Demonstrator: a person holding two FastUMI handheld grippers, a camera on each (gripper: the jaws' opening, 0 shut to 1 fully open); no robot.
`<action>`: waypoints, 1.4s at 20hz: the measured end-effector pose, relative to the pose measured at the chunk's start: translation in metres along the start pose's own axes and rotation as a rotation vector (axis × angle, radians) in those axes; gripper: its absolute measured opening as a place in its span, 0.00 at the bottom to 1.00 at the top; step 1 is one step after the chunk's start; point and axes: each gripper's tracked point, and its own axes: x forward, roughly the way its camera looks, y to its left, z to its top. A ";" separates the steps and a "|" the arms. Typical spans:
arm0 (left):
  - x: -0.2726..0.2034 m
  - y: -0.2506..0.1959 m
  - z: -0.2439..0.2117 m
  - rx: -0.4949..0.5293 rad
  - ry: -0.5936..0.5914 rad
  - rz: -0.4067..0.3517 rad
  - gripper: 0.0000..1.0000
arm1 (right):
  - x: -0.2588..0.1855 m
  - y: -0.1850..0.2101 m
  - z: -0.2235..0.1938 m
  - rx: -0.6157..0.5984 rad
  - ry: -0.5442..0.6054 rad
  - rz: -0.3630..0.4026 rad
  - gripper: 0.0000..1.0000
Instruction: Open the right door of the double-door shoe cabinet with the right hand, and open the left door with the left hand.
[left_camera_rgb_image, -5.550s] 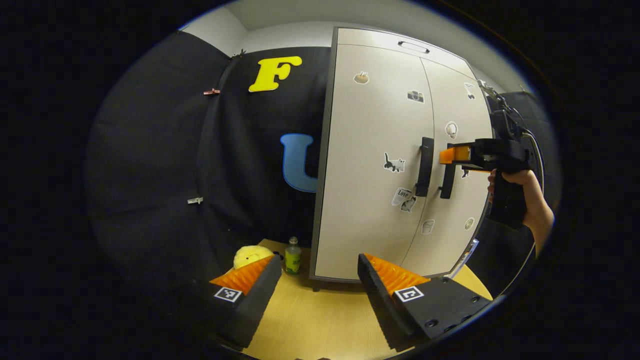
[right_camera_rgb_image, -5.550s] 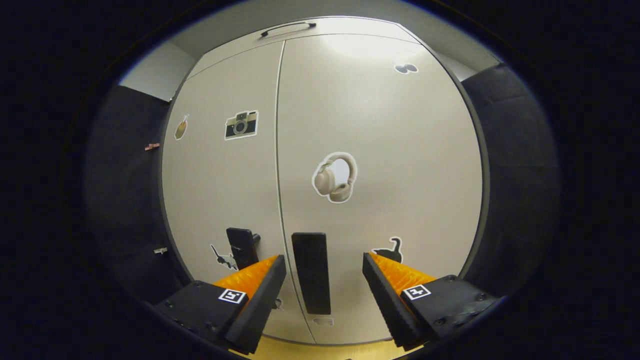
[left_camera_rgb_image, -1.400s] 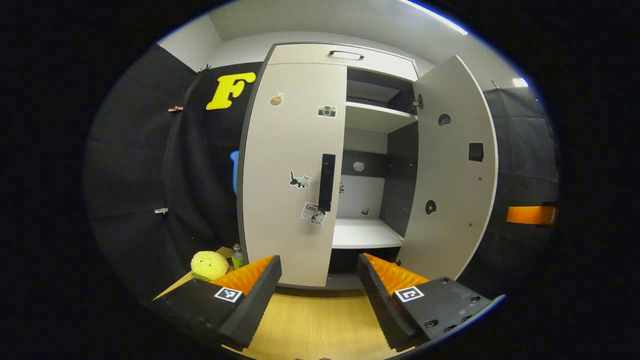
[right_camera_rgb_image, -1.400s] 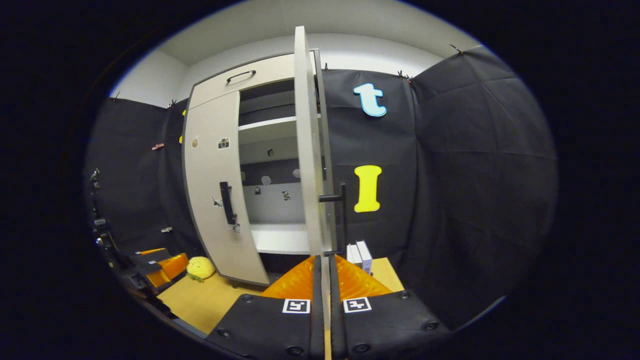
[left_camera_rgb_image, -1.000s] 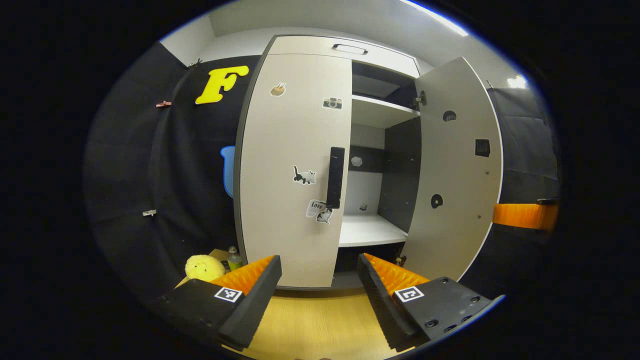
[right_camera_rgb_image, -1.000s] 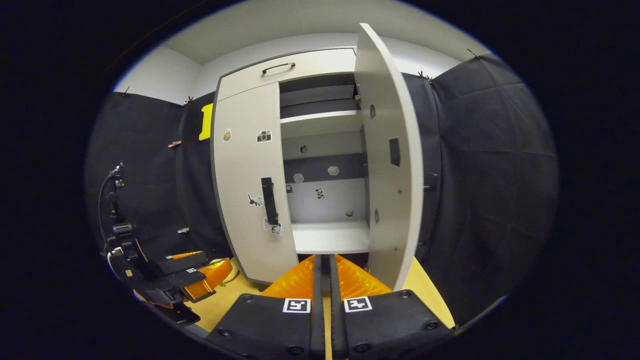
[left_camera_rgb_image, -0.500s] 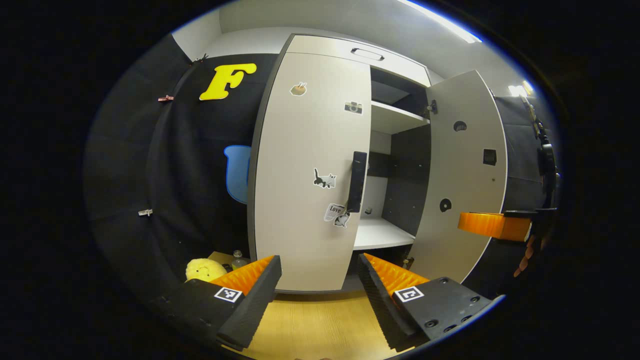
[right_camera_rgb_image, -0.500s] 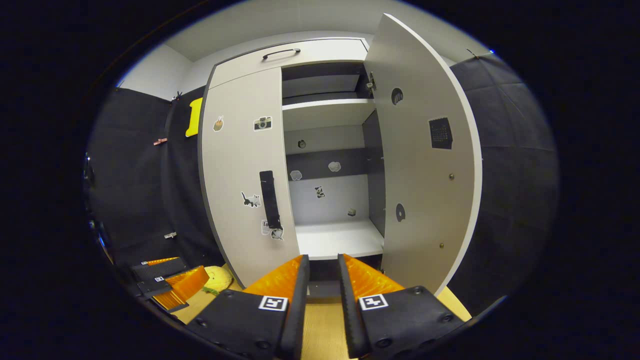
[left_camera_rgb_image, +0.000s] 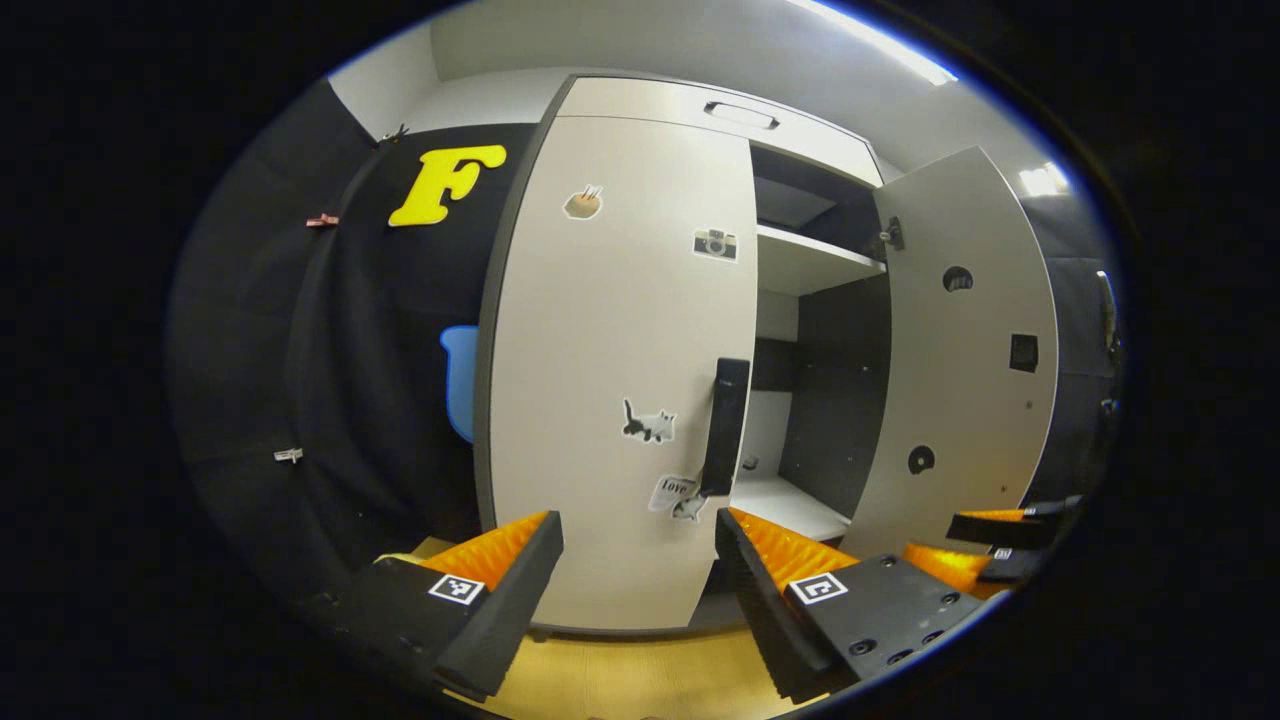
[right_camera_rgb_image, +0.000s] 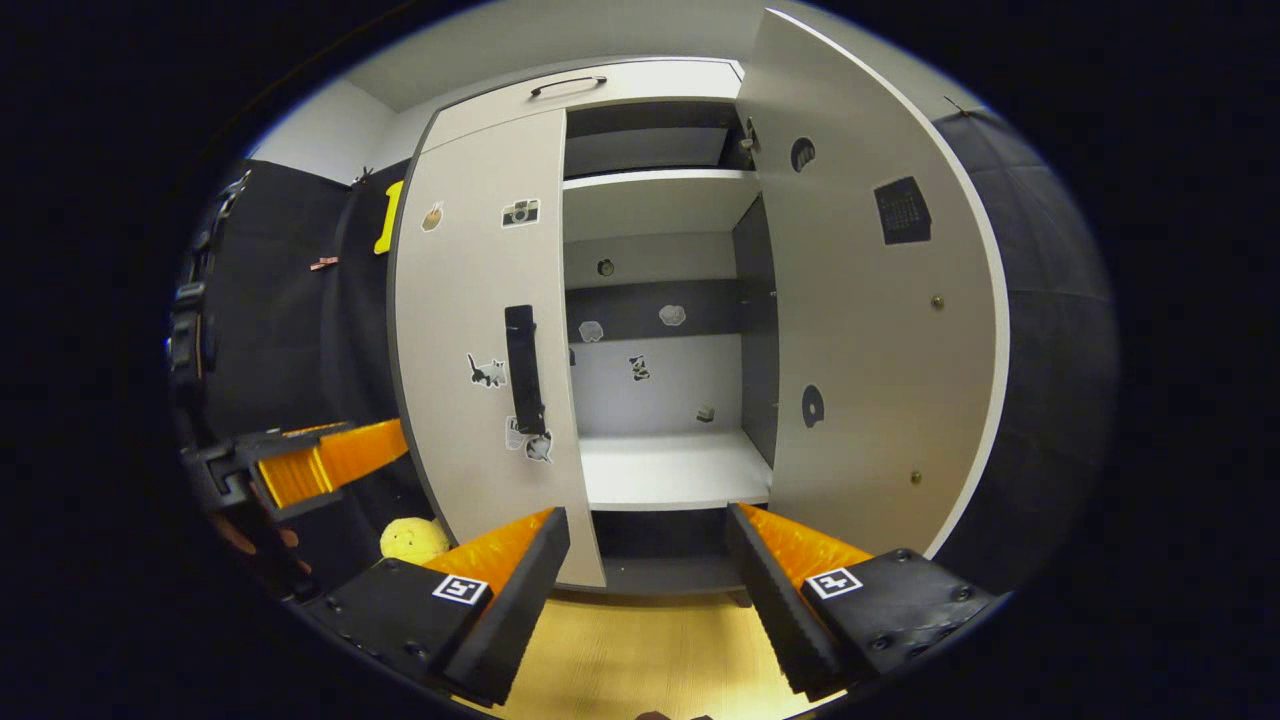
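Observation:
The pale shoe cabinet fills the middle of both views. Its left door (left_camera_rgb_image: 610, 350) (right_camera_rgb_image: 470, 300) is closed, with stickers and a black vertical handle (left_camera_rgb_image: 725, 425) (right_camera_rgb_image: 523, 370) at its inner edge. Its right door (left_camera_rgb_image: 965, 360) (right_camera_rgb_image: 880, 330) is swung wide open and shows its inner face. My left gripper (left_camera_rgb_image: 638, 580) is open, low in front of the left door, a little below the handle and apart from it. My right gripper (right_camera_rgb_image: 648, 590) is open before the cabinet opening and holds nothing. Each gripper also shows in the other's view: the right gripper (left_camera_rgb_image: 1000, 545) and the left gripper (right_camera_rgb_image: 320, 455).
Inside the cabinet are a white lower shelf (right_camera_rgb_image: 670, 465), an upper shelf (right_camera_rgb_image: 650, 200) and small stickers on the back wall. The cabinet stands on a wooden table (right_camera_rgb_image: 620, 650). A yellow plush toy (right_camera_rgb_image: 412, 540) lies left of its base. A top drawer handle (left_camera_rgb_image: 742, 114) sits above the doors.
The right door went from closed to wide open. My right gripper has let go, opened and turned toward the cabinet's inside. My left gripper moved closer to the left door's handle.

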 end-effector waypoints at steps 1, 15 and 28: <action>0.010 -0.004 0.009 0.004 -0.012 -0.002 0.95 | 0.000 -0.002 -0.004 -0.005 0.003 0.005 0.99; 0.135 -0.065 0.008 0.031 0.072 -0.024 0.94 | -0.014 -0.002 -0.033 0.010 0.036 0.122 0.99; 0.150 -0.066 0.006 0.021 0.088 0.051 0.35 | -0.011 -0.013 -0.029 0.027 0.031 0.133 0.99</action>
